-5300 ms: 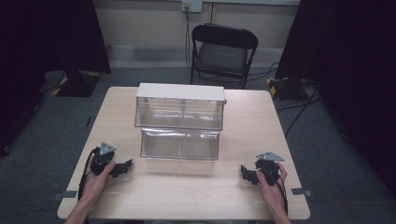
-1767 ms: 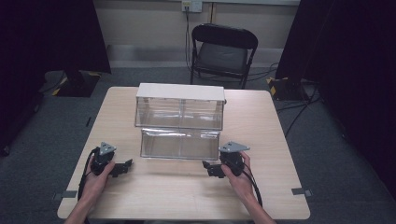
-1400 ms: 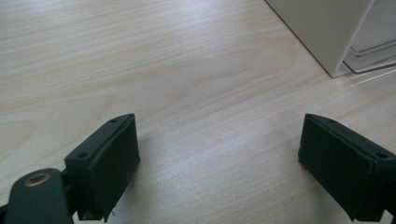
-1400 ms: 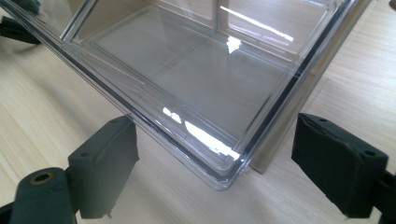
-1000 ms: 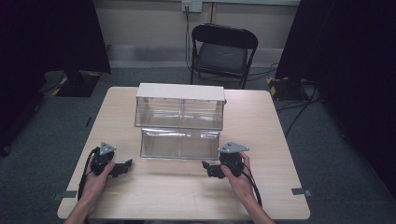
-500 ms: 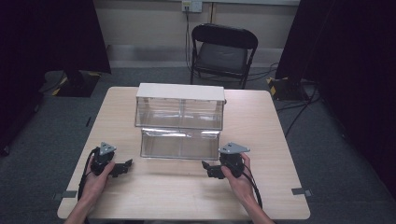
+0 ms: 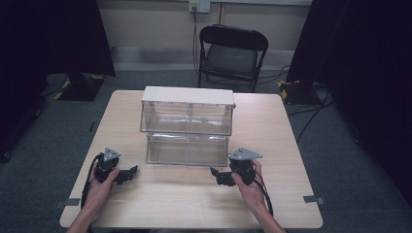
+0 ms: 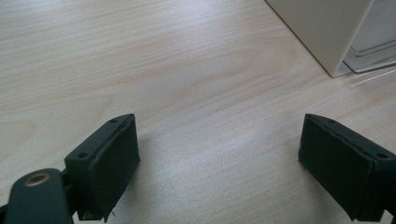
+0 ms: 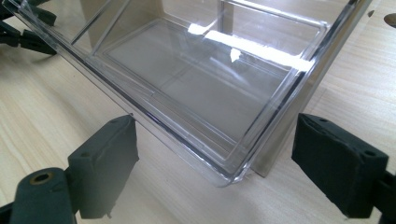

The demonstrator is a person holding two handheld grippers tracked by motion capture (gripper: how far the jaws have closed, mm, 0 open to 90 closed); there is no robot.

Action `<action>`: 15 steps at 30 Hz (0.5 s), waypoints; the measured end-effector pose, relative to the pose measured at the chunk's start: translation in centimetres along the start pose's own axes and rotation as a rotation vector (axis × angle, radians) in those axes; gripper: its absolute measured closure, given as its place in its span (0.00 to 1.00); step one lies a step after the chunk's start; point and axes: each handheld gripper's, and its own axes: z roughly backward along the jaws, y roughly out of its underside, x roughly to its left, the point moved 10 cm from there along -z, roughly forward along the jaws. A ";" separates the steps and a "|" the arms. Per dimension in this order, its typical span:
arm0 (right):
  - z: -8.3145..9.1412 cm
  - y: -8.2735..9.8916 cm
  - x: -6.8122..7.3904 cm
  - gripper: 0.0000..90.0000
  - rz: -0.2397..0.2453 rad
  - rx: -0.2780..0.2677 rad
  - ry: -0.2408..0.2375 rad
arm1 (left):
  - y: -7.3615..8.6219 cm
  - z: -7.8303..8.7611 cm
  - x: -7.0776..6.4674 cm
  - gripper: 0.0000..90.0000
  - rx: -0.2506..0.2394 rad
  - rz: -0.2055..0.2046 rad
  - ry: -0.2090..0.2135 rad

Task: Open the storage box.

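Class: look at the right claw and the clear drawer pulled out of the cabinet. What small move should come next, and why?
Probably ease the right claw forward until its open jaws straddle the drawer at its near corner, then close. In the right gripper view the jaws stand wide apart with that corner between them, not touching. The left claw sits open over bare table, beside the cabinet.

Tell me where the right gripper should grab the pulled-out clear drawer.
Probably the drawer's front wall near its right corner, approached from the person's side. That thin upright wall juts out of the cabinet toward the right gripper, whose open jaws already flank the corner.
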 end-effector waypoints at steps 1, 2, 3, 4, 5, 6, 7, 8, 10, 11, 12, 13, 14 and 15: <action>0.0 -0.1 0.0 0.15 0.000 -0.002 -0.002 | 0.0 0.0 0.0 0.13 0.000 0.000 0.000; 0.1 -0.1 0.0 0.15 0.004 -0.005 -0.004 | 0.0 0.0 0.0 0.13 0.000 0.001 0.001; 0.2 -0.2 0.1 0.15 0.004 -0.007 -0.004 | 0.0 0.0 0.0 0.13 0.000 0.000 0.000; 0.2 -0.3 0.1 0.15 0.005 -0.008 -0.007 | 0.0 0.0 0.0 0.13 0.000 0.001 0.001; 0.2 -0.3 0.1 0.15 0.007 -0.010 -0.009 | 0.0 0.0 0.0 0.13 0.000 0.000 0.000; 0.3 -0.4 0.1 0.15 0.004 -0.010 -0.011 | 0.0 0.0 0.0 0.13 0.000 0.000 0.000; 0.3 -0.4 0.1 0.15 0.006 -0.012 -0.010 | 0.0 0.0 0.0 0.13 0.000 0.001 0.001; 0.3 -0.5 0.1 0.15 0.006 -0.011 -0.010 | 0.0 0.0 0.0 0.13 0.000 0.000 0.000; 0.4 -0.5 0.1 0.15 0.004 -0.010 -0.013 | 0.0 0.0 0.0 0.13 -0.001 0.001 0.001; 0.4 -0.5 0.1 0.15 0.005 -0.010 -0.014 | 0.0 0.0 0.0 0.13 0.000 0.000 0.000; 0.4 -0.5 0.1 0.15 0.004 -0.010 -0.015 | 0.0 0.0 0.0 0.13 0.000 0.000 0.000; 0.4 -0.5 0.2 0.15 0.004 -0.010 -0.015 | 0.0 0.0 0.0 0.13 0.000 0.000 0.000; 0.5 -0.6 0.2 0.15 0.005 -0.011 -0.016 | 0.0 0.0 0.0 0.13 0.000 0.000 0.000; 0.5 -0.6 0.2 0.15 0.006 -0.013 -0.018 | 0.0 0.0 0.0 0.13 0.000 0.000 0.001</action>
